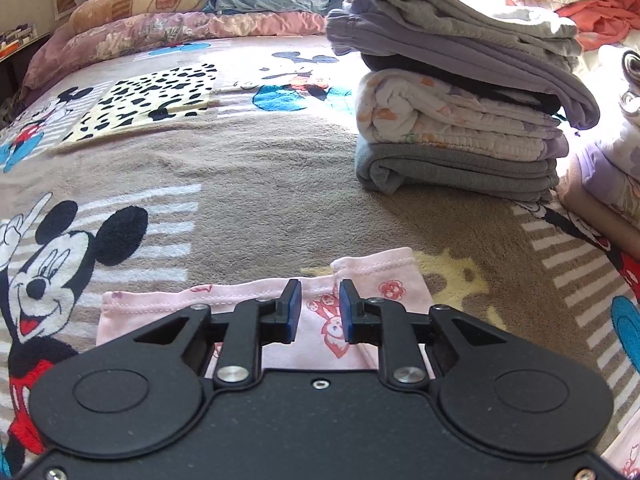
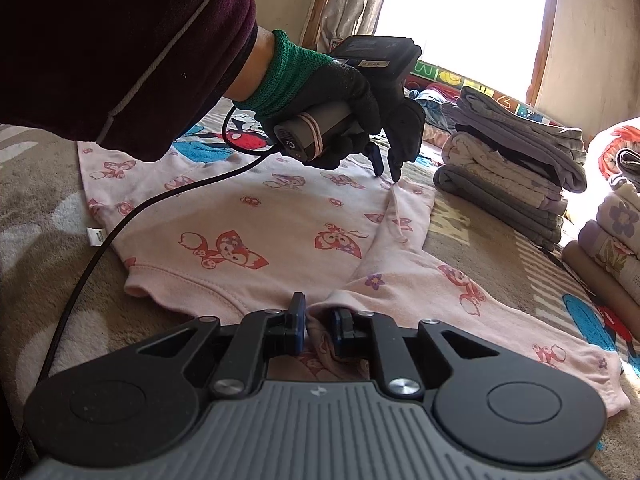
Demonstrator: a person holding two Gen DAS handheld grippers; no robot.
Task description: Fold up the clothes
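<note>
My right tool point(image 2: 318, 326) is pinching a bunched fold of the pink garment point(image 2: 248, 216) while my left tool point(image 1: 319, 310), narrowly parted and empty just above its far hem, should be regripping squarely before I carry the fold across the bed point(image 1: 260, 168).

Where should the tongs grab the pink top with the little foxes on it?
I'd grab the pink fox-print cotton top at a hemmed edge, coming down from above. It lies flat on the fleece cartoon blanket, so only edges and raised folds pinch easily. The right tongs already pinch one bunched edge.

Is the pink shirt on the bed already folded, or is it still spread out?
Mostly spread out. The pink shirt lies flat on the bed cover; only one sleeve lies folded over it.
</note>
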